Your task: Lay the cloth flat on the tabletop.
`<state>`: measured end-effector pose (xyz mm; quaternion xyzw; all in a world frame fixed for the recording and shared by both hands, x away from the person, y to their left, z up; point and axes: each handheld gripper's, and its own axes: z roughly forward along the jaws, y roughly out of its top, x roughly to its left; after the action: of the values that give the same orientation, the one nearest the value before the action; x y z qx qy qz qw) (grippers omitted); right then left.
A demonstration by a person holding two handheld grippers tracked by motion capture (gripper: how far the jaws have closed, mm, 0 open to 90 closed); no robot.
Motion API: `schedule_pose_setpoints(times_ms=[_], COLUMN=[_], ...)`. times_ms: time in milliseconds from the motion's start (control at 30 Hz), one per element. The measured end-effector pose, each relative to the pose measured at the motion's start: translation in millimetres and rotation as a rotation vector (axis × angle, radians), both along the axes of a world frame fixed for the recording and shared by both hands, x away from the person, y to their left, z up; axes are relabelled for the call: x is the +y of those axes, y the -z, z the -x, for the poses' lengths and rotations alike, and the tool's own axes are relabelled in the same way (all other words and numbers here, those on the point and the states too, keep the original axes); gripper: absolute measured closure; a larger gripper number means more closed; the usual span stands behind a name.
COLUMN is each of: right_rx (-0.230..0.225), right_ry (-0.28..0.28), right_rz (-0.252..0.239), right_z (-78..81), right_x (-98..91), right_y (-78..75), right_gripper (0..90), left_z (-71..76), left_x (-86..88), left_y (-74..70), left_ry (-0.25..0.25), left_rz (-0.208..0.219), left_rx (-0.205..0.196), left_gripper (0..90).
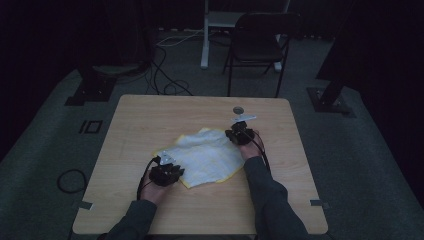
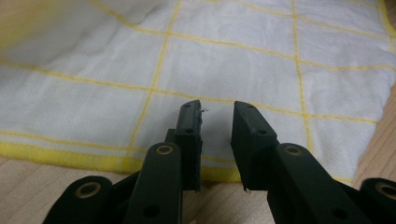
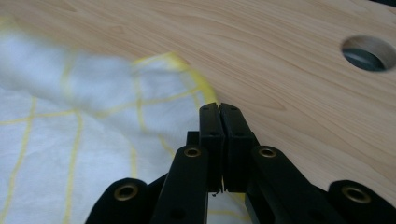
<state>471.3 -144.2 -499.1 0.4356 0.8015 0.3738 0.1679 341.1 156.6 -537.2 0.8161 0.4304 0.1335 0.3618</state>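
Right gripper view | right gripper (image 3: 219,109) fingers pressed together | left gripper (image 2: 217,109) fingers spread | woven yellow-gridded cloth (image 2: 243,65)

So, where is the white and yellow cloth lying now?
In the high view the cloth lies mid-table, between the left gripper and the right gripper.

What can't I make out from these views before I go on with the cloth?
- Right gripper, right gripper view: the jaws meet at the cloth edge; whether fabric is pinched between them is hidden by the jaws.
- Same view: the cloth's far part is blurred.
- Left gripper, left gripper view: jaws apart over the cloth; contact with it is unclear.
- High view: dim; the cloth's grid is too faint.
- Table hole: cut off by the edge.
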Motion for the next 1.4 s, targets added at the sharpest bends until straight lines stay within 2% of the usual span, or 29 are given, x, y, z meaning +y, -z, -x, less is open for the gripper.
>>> schedule_pose_setpoints(times_ms=[200,233,333,433,733,933,1067,1267,1400], right_rx=[0.026,0.031,0.031,0.011,-0.069,-0.075,-0.05,-0.052,-0.053], right_ry=[0.052,0.056,0.09,0.072,-0.098,-0.204,-0.283,-0.44,-0.516], right_rz=[0.018,0.021,0.063,0.042,0.022,0.008,0.009,0.028,0.053], right_z=[0.0,0.1,2.5,9.8,56.8,86.4,103.9,134.0,144.3], right_x=[-13.2,-14.5,-18.4,-21.2,-4.7,7.4,17.1,38.0,50.5], right_y=[7.3,8.6,12.4,9.1,0.0,6.2,15.8,23.9,29.9], right_gripper=[88.9,88.7,79.8,71.3,65.5,63.5,62.2,59.4,57.7], left_z=[-2.5,-2.5,-0.9,0.2,1.5,1.5,1.5,1.6,2.5], left_x=[3.7,4.9,7.0,9.9,17.1,22.6,25.4,25.3,24.3], left_y=[-0.3,-1.0,-2.7,-5.7,-9.3,-9.2,-9.5,-9.2,-9.9], left_ry=[-0.024,-0.041,-0.052,-0.06,-0.083,-0.098,-0.107,-0.107,-0.103], left_rz=[-0.003,-0.011,-0.004,0.001,0.007,0.016,0.022,0.027,0.028], left_rx=[-0.001,-0.01,-0.012,-0.016,-0.027,-0.032,-0.034,-0.037,-0.042], left_gripper=[73.1,73.1,70.7,69.7,68.2,67.5,67.4,67.3,67.2])
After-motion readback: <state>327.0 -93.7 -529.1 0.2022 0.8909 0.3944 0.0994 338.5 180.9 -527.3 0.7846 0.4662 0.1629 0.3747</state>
